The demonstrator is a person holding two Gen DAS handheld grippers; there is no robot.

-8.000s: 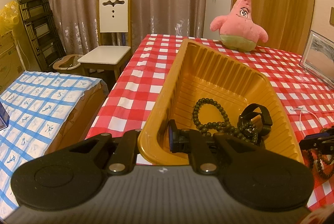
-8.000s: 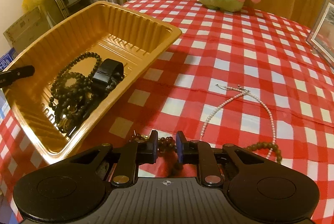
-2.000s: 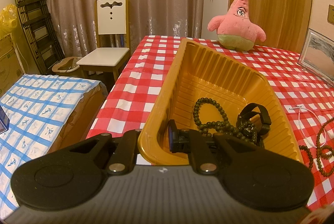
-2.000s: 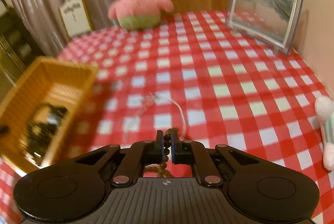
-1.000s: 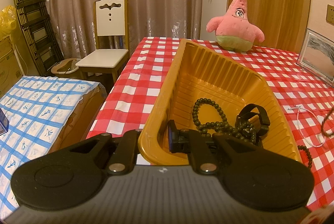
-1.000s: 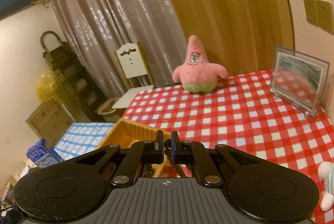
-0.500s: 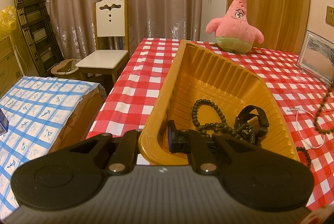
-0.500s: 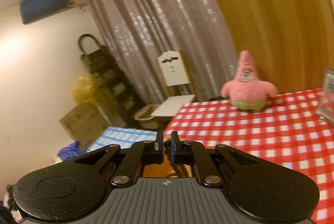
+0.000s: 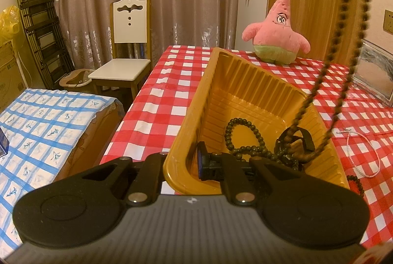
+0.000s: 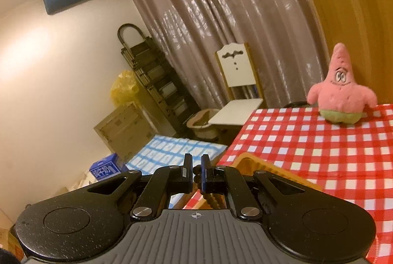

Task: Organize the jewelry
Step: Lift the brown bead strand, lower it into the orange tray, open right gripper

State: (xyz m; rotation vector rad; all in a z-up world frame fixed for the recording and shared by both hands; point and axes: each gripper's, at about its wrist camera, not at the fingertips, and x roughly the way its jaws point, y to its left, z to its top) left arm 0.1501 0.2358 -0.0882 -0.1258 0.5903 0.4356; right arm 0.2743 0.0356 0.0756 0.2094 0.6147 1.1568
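Long brown bead strand [image 9: 341,25] dangling

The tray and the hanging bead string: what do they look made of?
The tray looks like thin moulded plastic, glossy amber, given its ribbed walls and rolled rim. The bead string, dangling from the right gripper over the tray, shows small round matte brown beads, probably wood, though motion blur leaves that open.

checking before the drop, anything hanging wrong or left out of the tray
The brown bead necklace dangles from the right gripper, its bottom loop straddling the yellow tray right rim. A white pearl necklace and some dark beads lie on the tablecloth outside it.
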